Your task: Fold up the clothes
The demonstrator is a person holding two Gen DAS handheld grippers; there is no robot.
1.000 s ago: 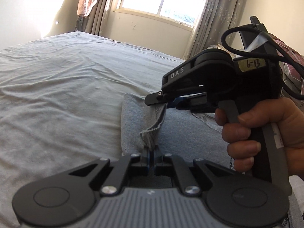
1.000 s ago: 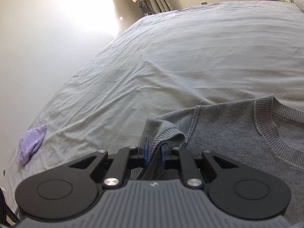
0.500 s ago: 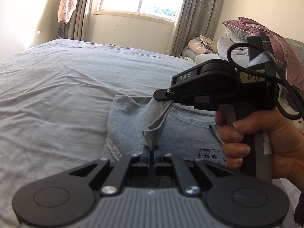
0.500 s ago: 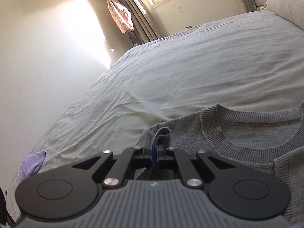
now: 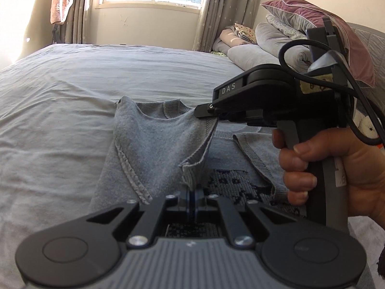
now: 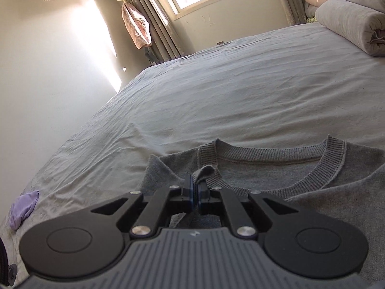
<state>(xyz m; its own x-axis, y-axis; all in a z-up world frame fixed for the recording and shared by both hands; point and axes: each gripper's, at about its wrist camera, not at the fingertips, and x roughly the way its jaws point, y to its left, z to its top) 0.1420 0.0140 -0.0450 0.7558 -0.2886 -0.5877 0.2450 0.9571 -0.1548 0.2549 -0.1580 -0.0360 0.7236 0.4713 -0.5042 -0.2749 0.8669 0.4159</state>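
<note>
Left tongs pinch the ribbed edge of the grey sweater; right tongs pinch the same edge nearer the collar. Ahead of both, the sweater lies on the bed, one side flap lifted and partway across the chest. Fold incomplete. No containers visible.

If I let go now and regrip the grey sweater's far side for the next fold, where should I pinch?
Probably the free ribbed edge lying across the grey sweater: thick, raised, easy to pinch. Come from the right, jaws low along the bed sheet.
</note>
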